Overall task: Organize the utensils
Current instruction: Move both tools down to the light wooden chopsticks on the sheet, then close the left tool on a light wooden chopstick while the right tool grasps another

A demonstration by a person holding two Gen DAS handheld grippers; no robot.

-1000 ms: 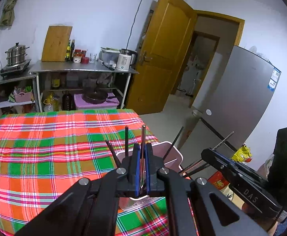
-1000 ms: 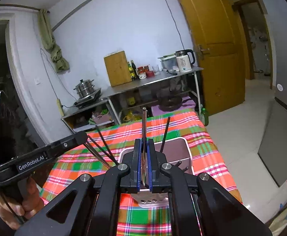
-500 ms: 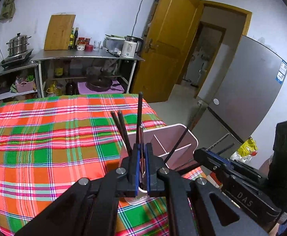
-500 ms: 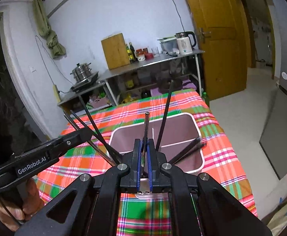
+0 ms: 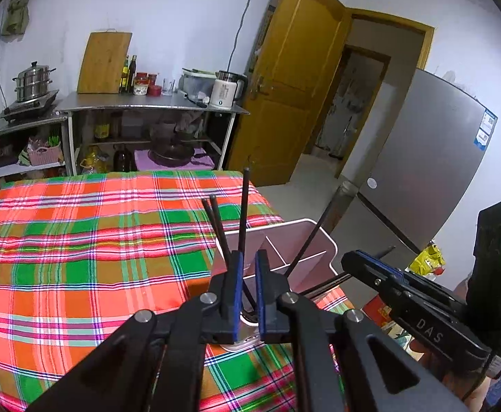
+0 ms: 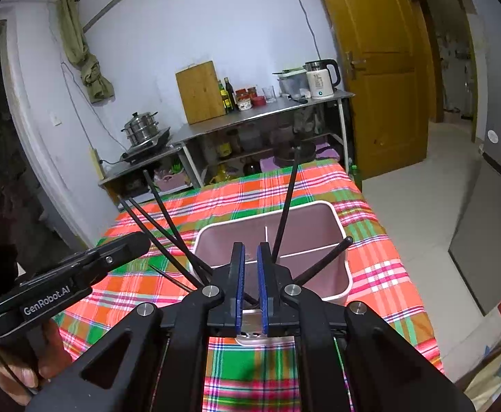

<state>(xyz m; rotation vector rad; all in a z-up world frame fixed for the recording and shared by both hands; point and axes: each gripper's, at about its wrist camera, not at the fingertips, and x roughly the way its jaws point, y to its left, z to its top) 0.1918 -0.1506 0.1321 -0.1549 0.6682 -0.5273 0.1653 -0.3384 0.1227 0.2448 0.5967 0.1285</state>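
A pink utensil holder (image 5: pixel 295 240) with inner dividers stands near the right edge of the plaid tablecloth (image 5: pixel 78 240). Several black chopsticks (image 5: pixel 243 206) lean in it at different angles. My left gripper (image 5: pixel 247 257) hangs just over the holder's near end. Its jaws are opening, a narrow gap shows between the blue pads, and nothing is pressed there. From the right wrist view, my right gripper (image 6: pixel 250 250) sits over the holder (image 6: pixel 319 226) too. Its jaws are opening as well, and the chopsticks (image 6: pixel 286 206) stand free beyond its pads.
A steel shelf table (image 5: pixel 147 104) with a kettle, bottles and a cutting board stands behind the table. A yellow door (image 5: pixel 295 79) and a grey fridge (image 5: pixel 422 171) are on the right. A person's hand (image 6: pixel 20 360) grips the left tool.
Both grippers came down over the pink holder with a chopstick pinched in each. Their pads have now parted slightly and the chopsticks stand loose in the holder.
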